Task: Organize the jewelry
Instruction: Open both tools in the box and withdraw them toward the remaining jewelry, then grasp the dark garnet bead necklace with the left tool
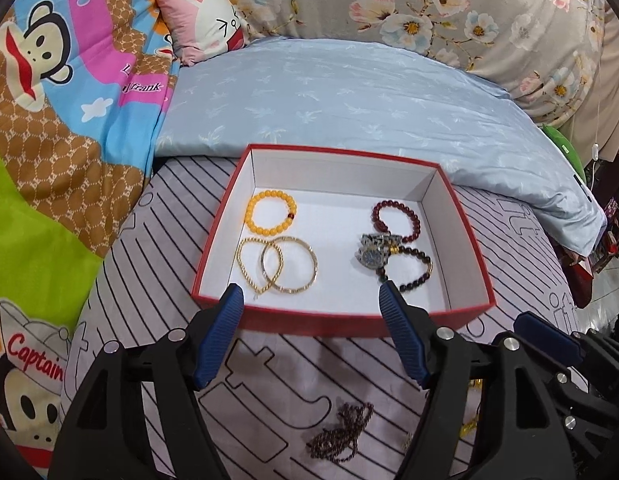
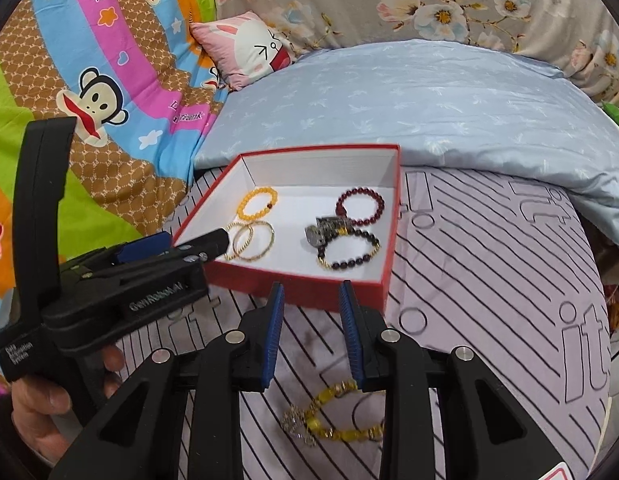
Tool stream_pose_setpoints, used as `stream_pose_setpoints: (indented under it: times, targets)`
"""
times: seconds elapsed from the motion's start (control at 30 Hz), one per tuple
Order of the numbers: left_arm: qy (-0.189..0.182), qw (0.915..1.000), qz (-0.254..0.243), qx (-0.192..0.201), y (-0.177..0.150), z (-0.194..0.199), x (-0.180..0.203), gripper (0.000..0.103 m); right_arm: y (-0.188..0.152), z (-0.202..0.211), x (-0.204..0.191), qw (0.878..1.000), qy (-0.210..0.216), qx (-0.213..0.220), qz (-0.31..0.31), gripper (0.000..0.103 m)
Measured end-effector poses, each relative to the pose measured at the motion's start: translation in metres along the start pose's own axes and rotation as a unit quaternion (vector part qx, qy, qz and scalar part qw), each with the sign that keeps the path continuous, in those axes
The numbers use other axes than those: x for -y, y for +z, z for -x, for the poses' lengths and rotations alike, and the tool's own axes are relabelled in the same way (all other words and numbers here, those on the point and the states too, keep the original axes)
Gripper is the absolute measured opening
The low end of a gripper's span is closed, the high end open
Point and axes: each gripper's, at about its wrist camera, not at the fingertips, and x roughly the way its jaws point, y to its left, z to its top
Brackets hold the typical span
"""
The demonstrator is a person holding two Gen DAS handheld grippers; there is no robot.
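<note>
A red box with a white inside lies on the striped sheet. It holds a yellow bead bracelet, two gold bangles, a dark red bead bracelet, a watch and a dark bead bracelet. My left gripper hangs open over the box's near wall, with nothing between its fingers. My right gripper stands open and empty just short of the box. A yellow bracelet with a silver piece lies on the sheet under it. A dark bead chain lies under the left gripper.
A light blue pillow lies right behind the box. A cartoon quilt rises on the left, with a pink cushion and floral bedding at the back. A person's hand holds the left gripper at the box's left corner.
</note>
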Motion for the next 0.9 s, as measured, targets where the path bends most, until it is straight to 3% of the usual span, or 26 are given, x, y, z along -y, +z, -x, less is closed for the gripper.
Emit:
stream_pose_setpoints:
  times: [0.3, 0.57, 0.9]
  targets:
    - [0.009, 0.9998, 0.009, -0.014, -0.036, 0.013, -0.011, 0.067, -0.044, 0.006, 0.015, 0.999, -0.011, -0.029, -0.018, 0.029]
    - [0.006, 0.9990, 0.014, -0.043, -0.087, 0.020, -0.022, 0.067, -0.083, 0.013, 0.019, 0.998, -0.015, -0.056, -0.019, 0.029]
    - [-0.019, 0.9978, 0.005, -0.064, -0.121, 0.017, -0.013, 0.067, -0.112, 0.012, 0.025, 0.996, -0.014, -0.081, -0.032, 0.029]
